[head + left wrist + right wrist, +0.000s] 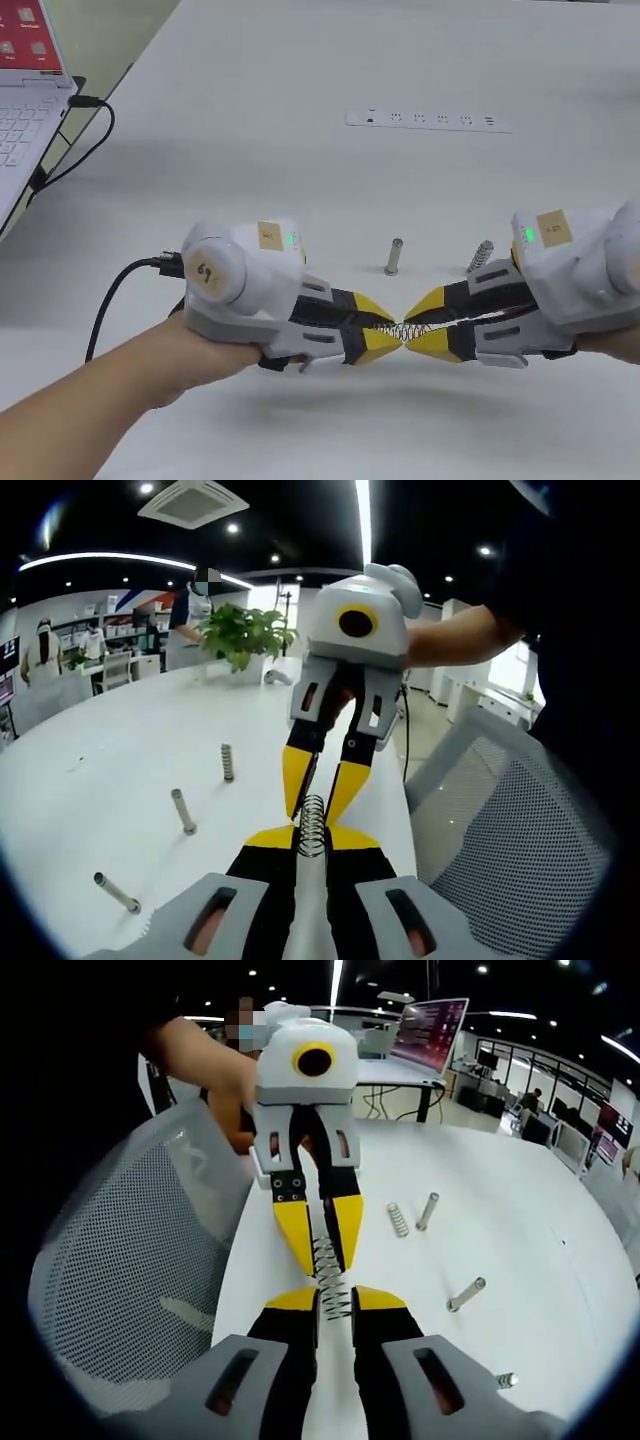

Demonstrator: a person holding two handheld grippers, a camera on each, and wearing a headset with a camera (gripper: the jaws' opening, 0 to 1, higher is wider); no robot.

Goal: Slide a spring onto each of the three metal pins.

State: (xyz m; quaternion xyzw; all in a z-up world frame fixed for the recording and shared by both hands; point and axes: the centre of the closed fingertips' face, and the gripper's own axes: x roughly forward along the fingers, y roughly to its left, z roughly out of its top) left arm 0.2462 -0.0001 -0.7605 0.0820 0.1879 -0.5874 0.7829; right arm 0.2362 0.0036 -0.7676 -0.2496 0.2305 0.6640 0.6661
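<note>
Clamping one spring (328, 1265) | left gripper (390, 332), right gripper (415, 331) both closed on it | two pins (182, 811) (117, 892)

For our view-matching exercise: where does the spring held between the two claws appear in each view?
Head view: the spring lies below the middle, slightly right of centre.
Left gripper view: spring at low centre, running up the picture.
Right gripper view: spring near the centre, running up the picture.
Shared landmark: the bare middle pin.
</note>
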